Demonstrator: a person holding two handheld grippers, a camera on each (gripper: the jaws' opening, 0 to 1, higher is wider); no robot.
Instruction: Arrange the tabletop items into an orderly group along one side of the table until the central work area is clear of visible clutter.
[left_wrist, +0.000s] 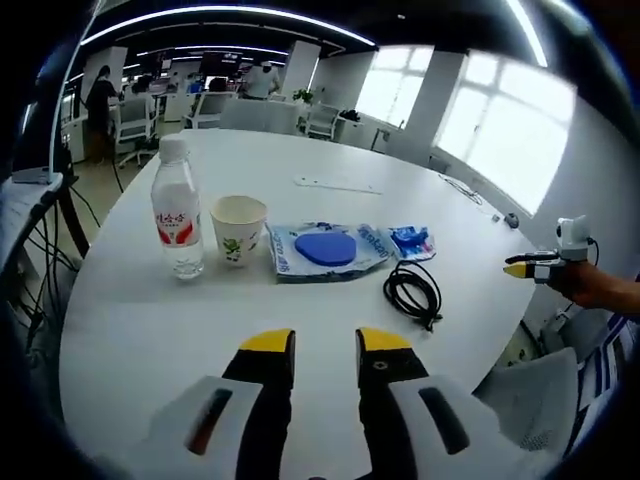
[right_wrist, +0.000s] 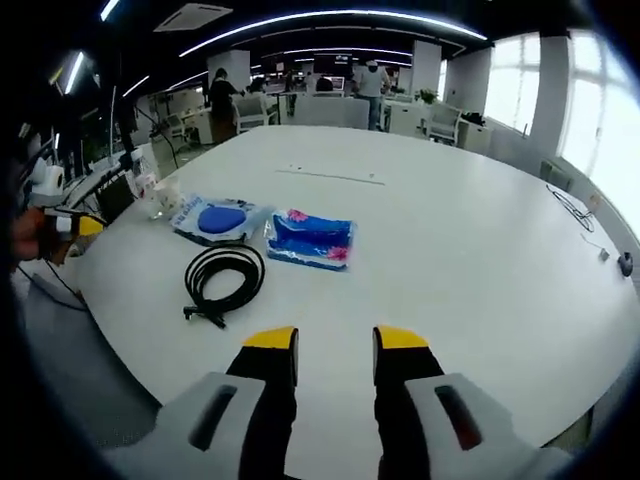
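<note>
Items already lined up near one tabletop (left_wrist: 330, 130) edge: water bottle (left_wrist: 177, 215), paper cup (left_wrist: 239, 229), blue disc packet (left_wrist: 322, 249), small blue packet (left_wrist: 409, 241), black cable (left_wrist: 414, 292). Centre looks bare. Left claw (left_wrist: 326, 343) and right claw (right_wrist: 335, 341) part-open, empty. Judging near done; maybe tighten cable.

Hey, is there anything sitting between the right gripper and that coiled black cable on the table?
Nothing visible. In the right gripper view, bare white table lies between the open right gripper and the black cable. The blue packets lie beyond the cable.
</note>
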